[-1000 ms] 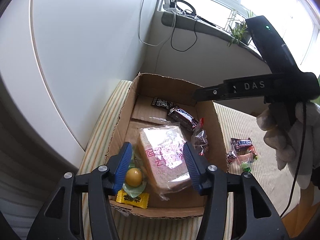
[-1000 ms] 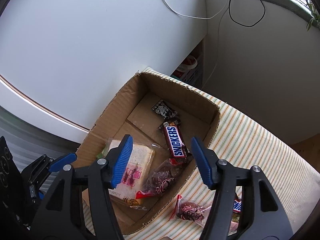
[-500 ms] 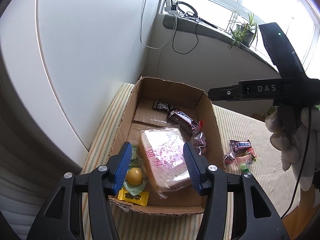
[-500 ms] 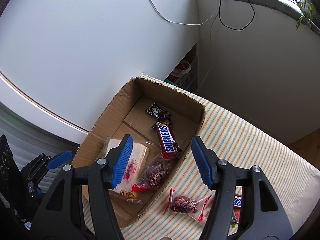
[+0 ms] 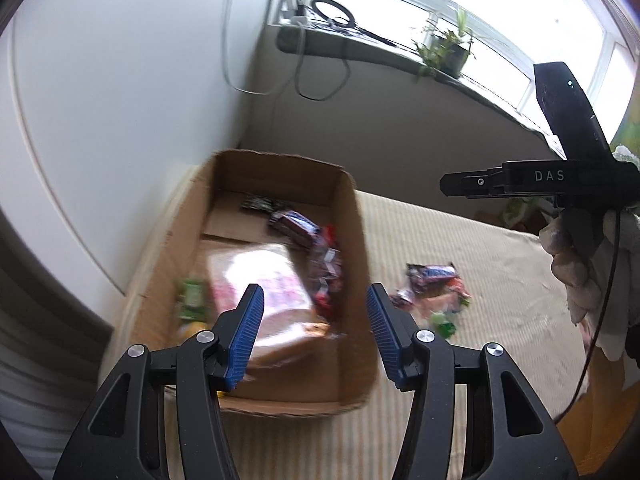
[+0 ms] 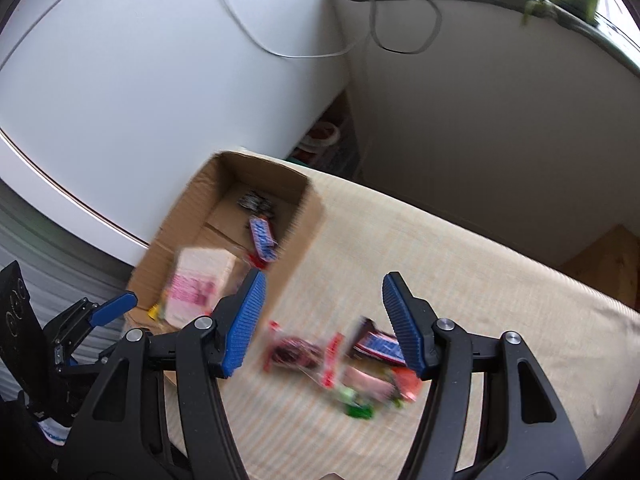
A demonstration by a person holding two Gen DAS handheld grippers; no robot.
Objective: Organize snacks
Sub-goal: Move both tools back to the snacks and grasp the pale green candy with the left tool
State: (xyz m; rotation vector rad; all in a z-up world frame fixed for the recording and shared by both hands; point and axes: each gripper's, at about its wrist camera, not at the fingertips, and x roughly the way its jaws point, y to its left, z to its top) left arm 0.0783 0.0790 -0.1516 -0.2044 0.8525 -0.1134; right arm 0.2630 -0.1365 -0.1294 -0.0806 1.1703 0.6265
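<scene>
Striped cloth-covered desk [image 6: 460, 264]: right gripper [image 6: 324, 316] part-open, empty, above loose wrapped snacks [image 6: 344, 364]; left gripper [image 5: 316, 332] likewise empty, over brown cardboard box [image 5: 352, 240], presumably snacks' destination.

A white cabinet [image 5: 100, 100] stood at the left, a white cable [image 6: 256, 36] hanging across its front. A dark sill [image 5: 360, 50] ran under the bright window [image 5: 460, 4], carrying a potted plant [image 5: 448, 50], and black cords [image 5: 320, 80] dangled from it down the wall [image 5: 400, 128]. Wooden floor [image 6: 604, 256] showed at the right. Motion blurred much of both views.
</scene>
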